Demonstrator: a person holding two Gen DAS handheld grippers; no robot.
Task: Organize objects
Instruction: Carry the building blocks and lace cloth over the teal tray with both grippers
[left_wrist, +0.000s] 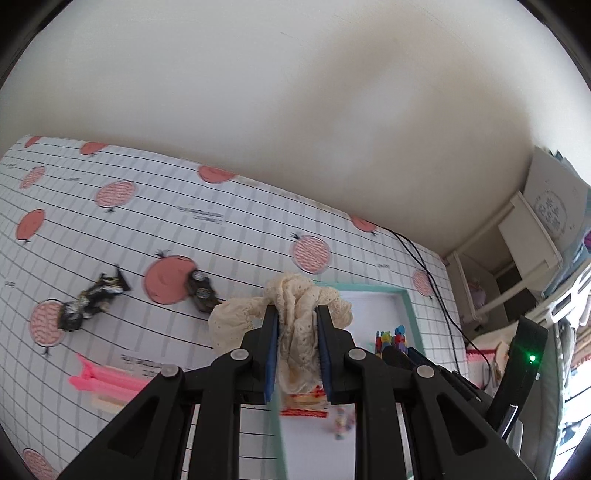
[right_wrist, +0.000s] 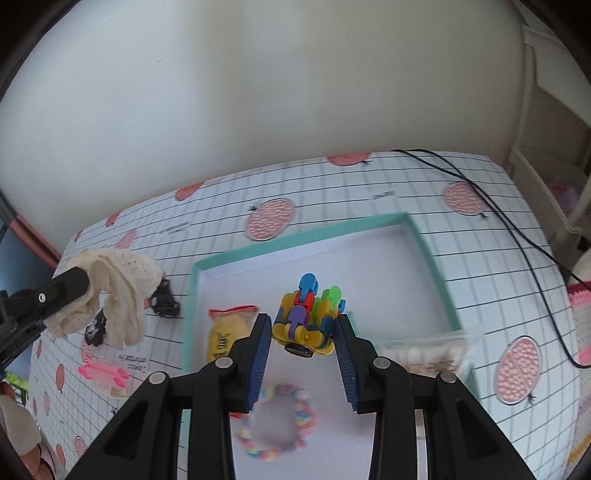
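My left gripper (left_wrist: 297, 314) is shut on a cream lace cloth (left_wrist: 295, 314) and holds it above the table near the left edge of a teal-rimmed white tray (right_wrist: 428, 251). The cloth also shows in the right wrist view (right_wrist: 118, 291). My right gripper (right_wrist: 303, 325) is above the tray, its jaws closed against a colourful plastic block toy (right_wrist: 306, 317). In the tray lie a yellow snack packet (right_wrist: 225, 332), a pastel braided ring (right_wrist: 275, 424) and a clear tub (right_wrist: 428, 350).
Two dark crumpled wrappers (left_wrist: 92, 299) (left_wrist: 201, 290) and a pink clip (left_wrist: 99, 380) lie on the checked tablecloth left of the tray. A black cable (right_wrist: 517, 229) runs across the right side. A white shelf unit (left_wrist: 517, 258) stands at the right.
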